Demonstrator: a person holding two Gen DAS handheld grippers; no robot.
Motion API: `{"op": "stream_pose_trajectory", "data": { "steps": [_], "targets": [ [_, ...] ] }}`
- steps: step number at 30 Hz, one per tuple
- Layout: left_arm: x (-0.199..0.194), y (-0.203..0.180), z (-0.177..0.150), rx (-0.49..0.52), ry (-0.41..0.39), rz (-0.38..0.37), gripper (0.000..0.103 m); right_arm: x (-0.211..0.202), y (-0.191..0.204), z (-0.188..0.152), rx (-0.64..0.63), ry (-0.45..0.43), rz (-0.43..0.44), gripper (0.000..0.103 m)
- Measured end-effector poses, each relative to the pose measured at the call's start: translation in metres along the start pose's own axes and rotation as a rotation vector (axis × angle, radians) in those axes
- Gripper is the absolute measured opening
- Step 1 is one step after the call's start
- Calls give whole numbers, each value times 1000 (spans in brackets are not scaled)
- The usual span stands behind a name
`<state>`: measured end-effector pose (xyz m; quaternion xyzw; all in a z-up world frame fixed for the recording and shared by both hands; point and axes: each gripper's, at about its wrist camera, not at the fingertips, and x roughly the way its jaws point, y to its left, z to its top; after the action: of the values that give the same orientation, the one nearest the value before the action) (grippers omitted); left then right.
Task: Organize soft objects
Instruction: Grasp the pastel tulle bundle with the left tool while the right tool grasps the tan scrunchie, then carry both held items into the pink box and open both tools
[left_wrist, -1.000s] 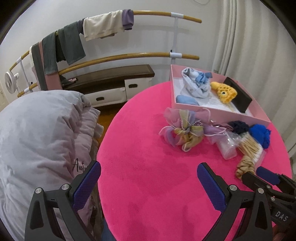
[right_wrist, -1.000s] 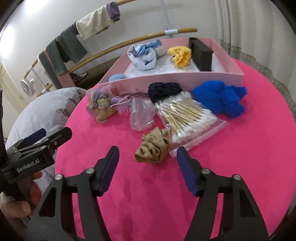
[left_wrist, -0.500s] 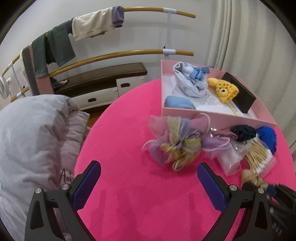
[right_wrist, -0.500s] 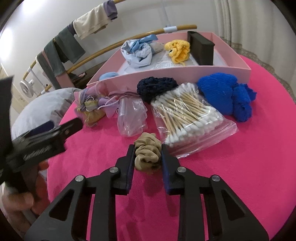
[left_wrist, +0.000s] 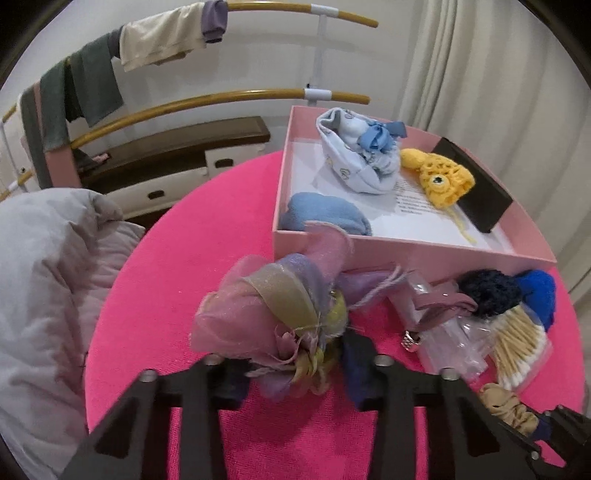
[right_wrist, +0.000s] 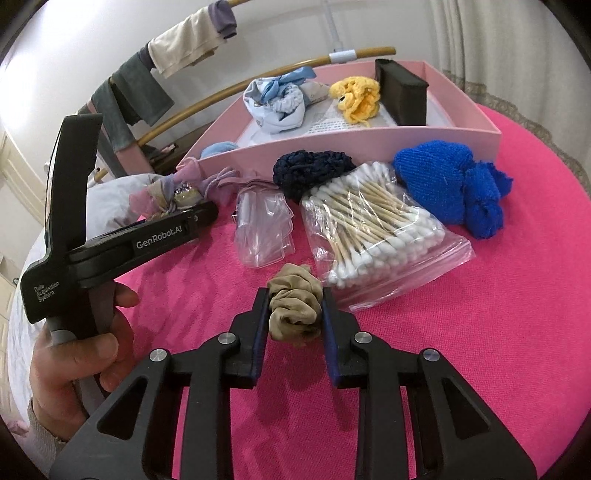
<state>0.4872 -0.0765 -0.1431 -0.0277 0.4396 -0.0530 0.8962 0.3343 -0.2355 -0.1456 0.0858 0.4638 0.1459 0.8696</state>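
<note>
Tan fabric, a bunched scrunchie (right_wrist: 294, 306), sits squeezed between the right gripper (right_wrist: 294, 325) fingers, which grip it against the pink bench (right_wrist: 480, 332). Ahead of those fingers and beyond the cotton swab bag (right_wrist: 373, 229) stands the pink box (right_wrist: 406, 138), so the carry runs forward over the bag. The left gripper (left_wrist: 291, 373) is closing on the pastel organza bow (left_wrist: 273, 314), whose lower folds already lie between its fingers; the box wall rises just past the bow, making this hand the nearer one.
</note>
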Motion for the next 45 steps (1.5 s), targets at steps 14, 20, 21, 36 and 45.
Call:
{"op": "stream_pose_trajectory", "data": {
  "steps": [14,20,21,36,45],
  "targets": [
    [-52,19,-41,7,-11,44,21,-18,15,-6,-34,-19,15,24],
    [-88,10,-56,16,-23,25,21,-30,18,-9,-42,-37,7,24],
    [-95,10,-58,16,-25,20,21,-32,18,-9,-43,-40,5,24],
    [-162,-4,-71,38,-80,-5,21,-60,11,-10,-24,-98,-7,24],
    [-169,-14,-50,55,-110,-9,21,-73,-3,16,-18,-145,-12,24]
  ]
}}
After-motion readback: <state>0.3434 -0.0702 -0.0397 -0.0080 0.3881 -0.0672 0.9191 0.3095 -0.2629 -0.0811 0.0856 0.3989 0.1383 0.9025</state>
